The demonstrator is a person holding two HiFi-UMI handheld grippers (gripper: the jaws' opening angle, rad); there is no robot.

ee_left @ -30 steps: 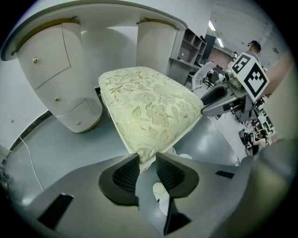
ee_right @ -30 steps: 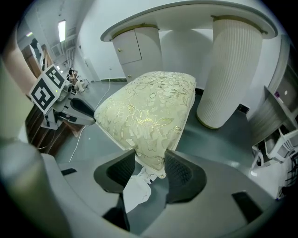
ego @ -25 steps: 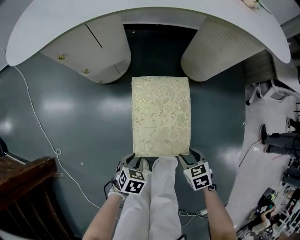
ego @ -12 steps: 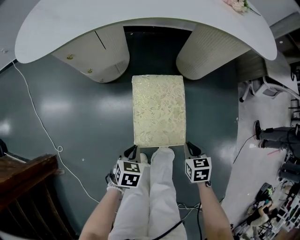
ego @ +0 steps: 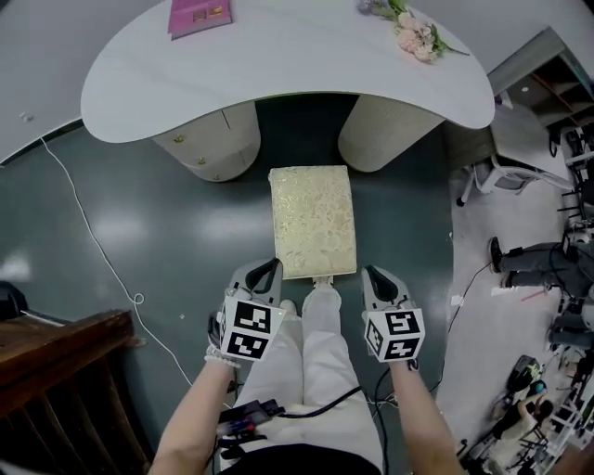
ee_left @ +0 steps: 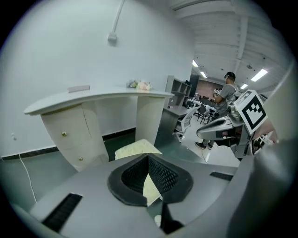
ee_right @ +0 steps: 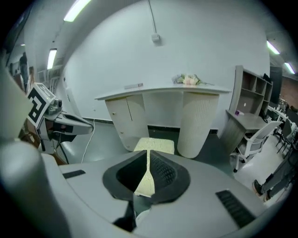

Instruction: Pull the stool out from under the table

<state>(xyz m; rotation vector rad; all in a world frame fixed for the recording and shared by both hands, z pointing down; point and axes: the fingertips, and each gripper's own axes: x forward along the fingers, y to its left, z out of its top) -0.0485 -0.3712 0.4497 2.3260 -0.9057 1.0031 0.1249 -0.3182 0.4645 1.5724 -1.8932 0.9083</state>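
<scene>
Stool [ego: 313, 221] stands on the dark floor at 12 o'clock from your legs. Its whole patterned seat shows in front of the white tabletop [ego: 278, 65], with the far end just at the 2 pedestals. By that, the pull looks done; at most a little more clearance is left, if you want it.

Your left hand-held gripper [ego: 263, 278] and right hand-held gripper [ego: 379, 281] sit at 7 and 5 o'clock of the seat. Both have their jaws pressed together on nothing and are clear of the stool.

No readable writing: the pink book [ego: 199, 13] at the tabletop's 11 o'clock is too small to read, and the cubes carry only square markers.
</scene>
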